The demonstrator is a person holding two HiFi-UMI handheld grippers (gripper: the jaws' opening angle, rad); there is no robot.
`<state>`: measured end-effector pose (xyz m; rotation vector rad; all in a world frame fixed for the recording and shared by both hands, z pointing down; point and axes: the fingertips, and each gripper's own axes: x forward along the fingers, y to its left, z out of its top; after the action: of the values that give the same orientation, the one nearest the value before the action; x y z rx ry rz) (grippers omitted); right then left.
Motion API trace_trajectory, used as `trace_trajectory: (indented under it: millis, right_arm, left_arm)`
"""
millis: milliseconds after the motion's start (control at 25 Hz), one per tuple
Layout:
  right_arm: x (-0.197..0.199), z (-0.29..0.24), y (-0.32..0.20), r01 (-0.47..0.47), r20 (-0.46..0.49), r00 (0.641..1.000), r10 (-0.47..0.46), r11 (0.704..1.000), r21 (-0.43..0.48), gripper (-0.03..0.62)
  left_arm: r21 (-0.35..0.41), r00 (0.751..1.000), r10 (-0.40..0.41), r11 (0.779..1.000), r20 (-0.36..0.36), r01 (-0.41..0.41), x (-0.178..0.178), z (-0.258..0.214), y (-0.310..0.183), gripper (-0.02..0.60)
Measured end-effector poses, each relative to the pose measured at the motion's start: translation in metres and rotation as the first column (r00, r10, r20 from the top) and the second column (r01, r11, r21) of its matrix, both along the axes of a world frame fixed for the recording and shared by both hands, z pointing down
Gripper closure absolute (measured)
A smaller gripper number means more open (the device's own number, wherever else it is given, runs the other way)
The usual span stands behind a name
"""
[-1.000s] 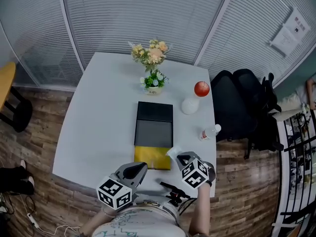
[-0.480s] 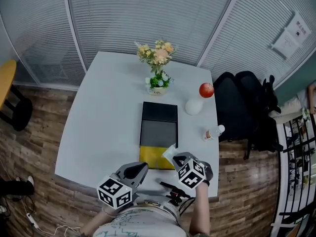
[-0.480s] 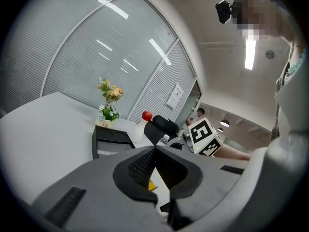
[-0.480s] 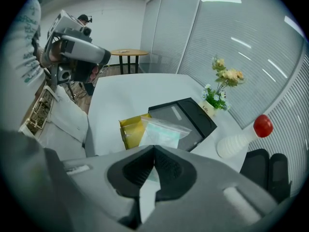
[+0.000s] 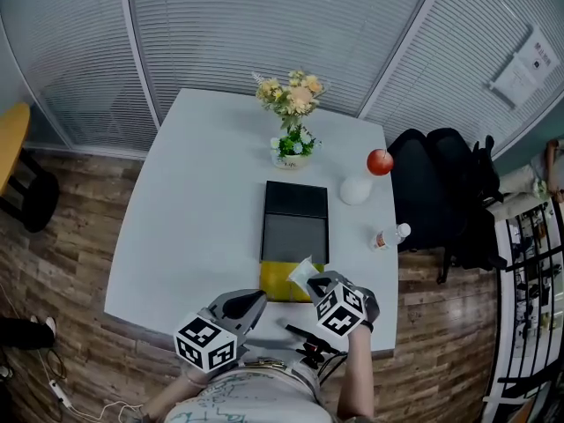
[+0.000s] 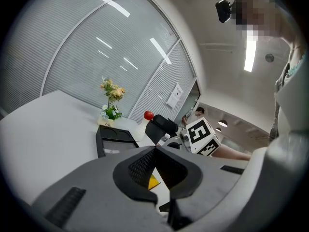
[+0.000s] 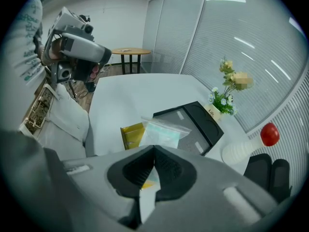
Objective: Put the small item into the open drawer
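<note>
White table (image 5: 203,201), clear flat bag (image 7: 161,132), pale green inside

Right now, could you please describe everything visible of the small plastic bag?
The small plastic bag is a clear, flat pouch with something pale green inside. The right gripper is shut on one edge, holding it up, tilted, above the yellow open drawer. Nothing else touches it.

white bench (image 5: 203,210). black cabinet (image 5: 297,200) with a grey panel; its drawer (image 5: 280,282), lower centre, is yellow. clear bag (image 7: 163,131), pale green inside. red ball (image 5: 380,161) on white vase (image 5: 355,189). peach-yellow flowers (image 5: 293,100). grey left claw (image 6: 155,151) and right claw (image 7: 154,151), black-and-white square markers. brown wood-grain floor (image 5: 70,263).
</note>
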<state>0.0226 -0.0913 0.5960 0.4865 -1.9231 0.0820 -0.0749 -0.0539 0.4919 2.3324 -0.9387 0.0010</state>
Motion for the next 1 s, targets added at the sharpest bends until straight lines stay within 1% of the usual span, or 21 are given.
trace_trajectory:
  millis: [400, 760, 1000]
  right_arm:
    - [-0.023, 0.008, 0.003, 0.009, 0.006, 1.000, -0.009, 1.000, -0.014, 0.591]
    - [-0.029, 0.015, 0.002, 0.002, -0.010, 1.000, -0.002, 1.000, -0.031, 0.591]
    - [-0.033, 0.029, 0.005, 0.021, -0.010, 1.000, -0.022, 0.998, -0.053, 0.591]
  left_arm:
    - [-0.012, 1.000, 0.012, 1.000, 0.009, -0.011, -0.021, 0.005, -0.004, 0.584]
    - [-0.021, 1.000, -0.003, 1.000, -0.017, 0.003, -0.030, 0.006, -0.004, 0.584]
    - [-0.020, 1.000, -0.008, 1.000, 0.015, 0.009, -0.037, 0.012, -0.003, 0.584]
